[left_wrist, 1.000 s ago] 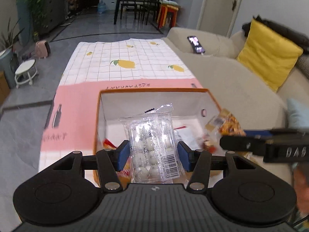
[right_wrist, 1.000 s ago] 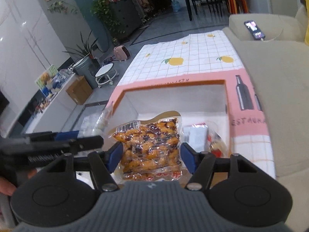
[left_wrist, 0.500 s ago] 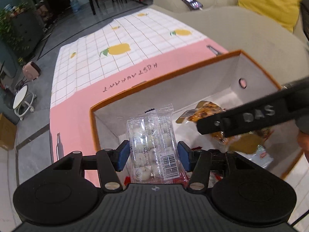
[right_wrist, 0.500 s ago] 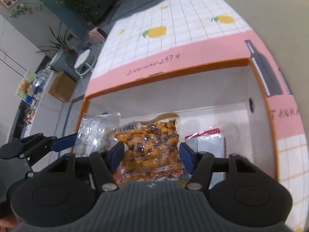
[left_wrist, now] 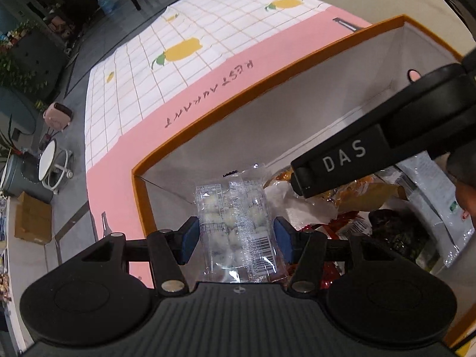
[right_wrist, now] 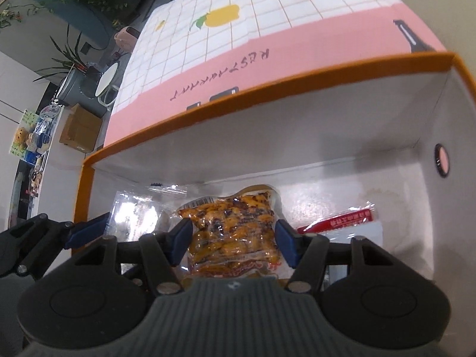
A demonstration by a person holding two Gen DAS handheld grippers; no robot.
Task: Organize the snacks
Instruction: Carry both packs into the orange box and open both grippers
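The left claw (left_wrist: 235, 239) grips a clear packet of white sweets (left_wrist: 236, 223) by its sides; its jaws have just eased slightly wider, the packet between them. The right claw (right_wrist: 232, 239) holds a clear pouch of orange-brown snack (right_wrist: 233, 232), its jaws having closed a little around it. Both hang inside the orange-rimmed box (right_wrist: 267, 95), near its far-left corner, the packet's top edge close to the white far wall. In the right wrist view a red-and-white packet (right_wrist: 342, 223) lies just right of the pouch, with bare floor beyond it up to the right wall. The box stands on the desk (left_wrist: 208, 95) with its pink cloth. A second ago both claws were above the rim; now they are lower, within the walls, and rolled
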